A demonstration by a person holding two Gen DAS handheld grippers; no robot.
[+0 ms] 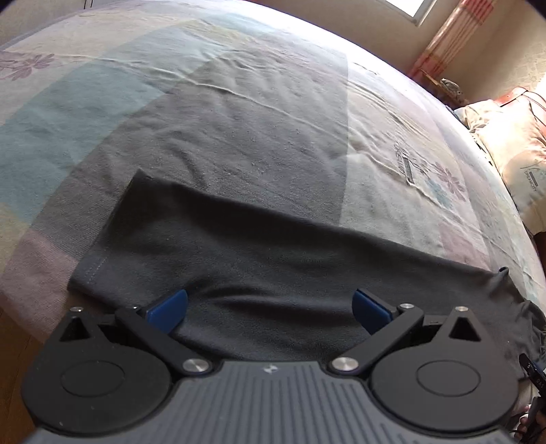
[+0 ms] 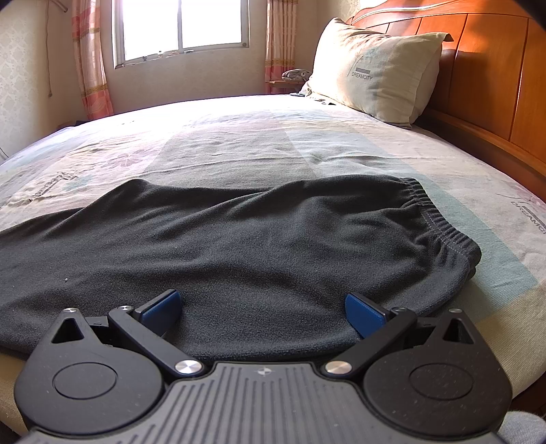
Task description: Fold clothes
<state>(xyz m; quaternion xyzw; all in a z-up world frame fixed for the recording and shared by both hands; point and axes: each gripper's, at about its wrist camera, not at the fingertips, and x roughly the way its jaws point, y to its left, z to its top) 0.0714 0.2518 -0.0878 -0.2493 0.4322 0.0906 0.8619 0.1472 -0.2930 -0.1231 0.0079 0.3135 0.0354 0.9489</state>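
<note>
Dark grey trousers (image 1: 245, 252) lie flat across the near side of the bed. The left wrist view looks onto the leg end, whose stitched hem (image 1: 92, 269) is at the left. The right wrist view takes in the upper part (image 2: 259, 246), with the gathered elastic waistband (image 2: 440, 222) at the right. My left gripper (image 1: 269, 307) is open low over the near edge of the leg, nothing between its blue pads. My right gripper (image 2: 262, 310) is open too, hovering at the near edge of the seat area, its blue pads (image 2: 361, 314) wide apart.
The trousers rest on a pastel patchwork bedsheet (image 2: 307, 143) with flower prints. A cream pillow (image 2: 375, 75) leans on the wooden headboard (image 2: 488, 68) at the right. A window (image 2: 181, 30) and striped curtains stand beyond the bed's far side. A hand (image 1: 532, 416) shows at the lower right.
</note>
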